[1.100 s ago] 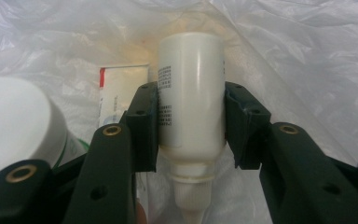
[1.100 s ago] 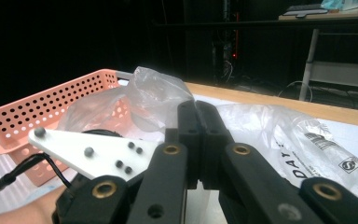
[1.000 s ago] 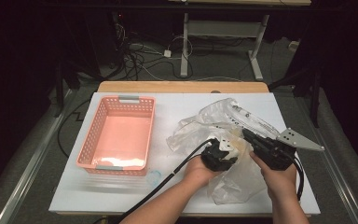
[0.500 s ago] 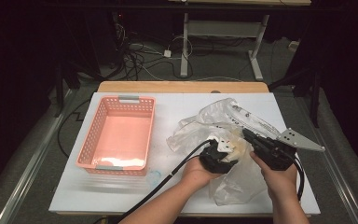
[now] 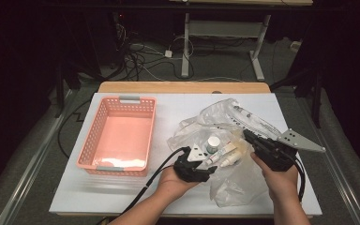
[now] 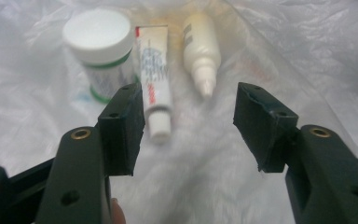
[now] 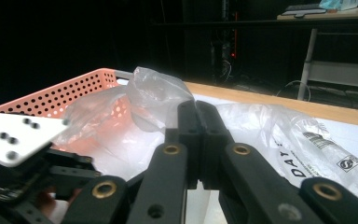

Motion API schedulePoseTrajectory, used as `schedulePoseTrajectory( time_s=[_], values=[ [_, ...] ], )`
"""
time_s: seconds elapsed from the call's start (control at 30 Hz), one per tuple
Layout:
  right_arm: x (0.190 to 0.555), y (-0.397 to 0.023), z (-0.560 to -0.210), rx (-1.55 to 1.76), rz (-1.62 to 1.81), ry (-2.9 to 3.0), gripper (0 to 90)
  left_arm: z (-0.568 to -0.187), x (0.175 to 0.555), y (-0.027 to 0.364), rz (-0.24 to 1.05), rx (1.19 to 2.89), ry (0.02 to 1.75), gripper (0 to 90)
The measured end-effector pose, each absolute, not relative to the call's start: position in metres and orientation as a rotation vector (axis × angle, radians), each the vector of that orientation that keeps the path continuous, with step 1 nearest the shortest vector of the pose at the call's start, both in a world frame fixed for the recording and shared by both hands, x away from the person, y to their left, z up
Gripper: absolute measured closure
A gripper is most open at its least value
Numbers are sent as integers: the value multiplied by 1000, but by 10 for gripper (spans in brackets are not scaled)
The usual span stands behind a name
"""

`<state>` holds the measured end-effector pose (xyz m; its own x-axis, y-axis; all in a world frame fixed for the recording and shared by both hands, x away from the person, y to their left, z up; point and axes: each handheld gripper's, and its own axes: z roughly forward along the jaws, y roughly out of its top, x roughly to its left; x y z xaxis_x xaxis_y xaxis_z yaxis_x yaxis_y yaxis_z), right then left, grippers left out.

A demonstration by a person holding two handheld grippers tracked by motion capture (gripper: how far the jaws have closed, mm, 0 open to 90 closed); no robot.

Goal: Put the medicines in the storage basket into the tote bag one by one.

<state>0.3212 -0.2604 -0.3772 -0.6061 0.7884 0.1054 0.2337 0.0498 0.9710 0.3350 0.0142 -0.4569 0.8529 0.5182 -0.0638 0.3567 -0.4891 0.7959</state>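
Right now the work centres on three small things lying in the mouth of a clear plastic bag (image 5: pixel 236 176) near the right front of the counter (image 5: pixel 168 101): a squat jar (image 6: pixel 100 49) with a white lid, a thin tube (image 6: pixel 153 79) with a white cap, and a cream squeeze bottle (image 6: pixel 200 49) with a pointed nozzle. They lie side by side on the crinkled film, caps toward the left tool (image 6: pixel 189 123), the tube touching the jar and the bottle a little apart.

All three look light. The jar is stiff and round, so it may roll or slip between flat pads; across its body below the lid seems the surest hold. The tube is soft and would dent, so its firm cap end or shoulder is the better place. The bottle is smooth, probably slightly squeezable, best taken across its wide middle. The bag is thin, limp and slippery, likely to snag in a grip.

The left tool's jaws have just been opening and stand apart with nothing between them, pointed at the tube. The right tool (image 7: pixel 198 140) is closed, apparently pinching the bag's film to hold its mouth up. A pink perforated plastic basket (image 5: pixel 101 136) sits toward the counter's left edge.
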Motion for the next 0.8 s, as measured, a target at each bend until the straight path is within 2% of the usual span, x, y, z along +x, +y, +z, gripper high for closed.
schedulePoseTrajectory(
  time_s=[0.3,0.53,0.67,0.8],
  values=[
    [320,-261,-377,1013,1584,1871,900,-457,319,47,239,2201,654,368],
    [321,-261,-380,1027,1565,1881,900,-460,312,62,204,2166,671,347],
    [320,-263,-380,1041,1560,1872,900,-465,312,53,190,2209,659,347],
    [319,-263,-380,1035,1558,1873,900,-477,313,36,244,2328,660,322]
  ],
)
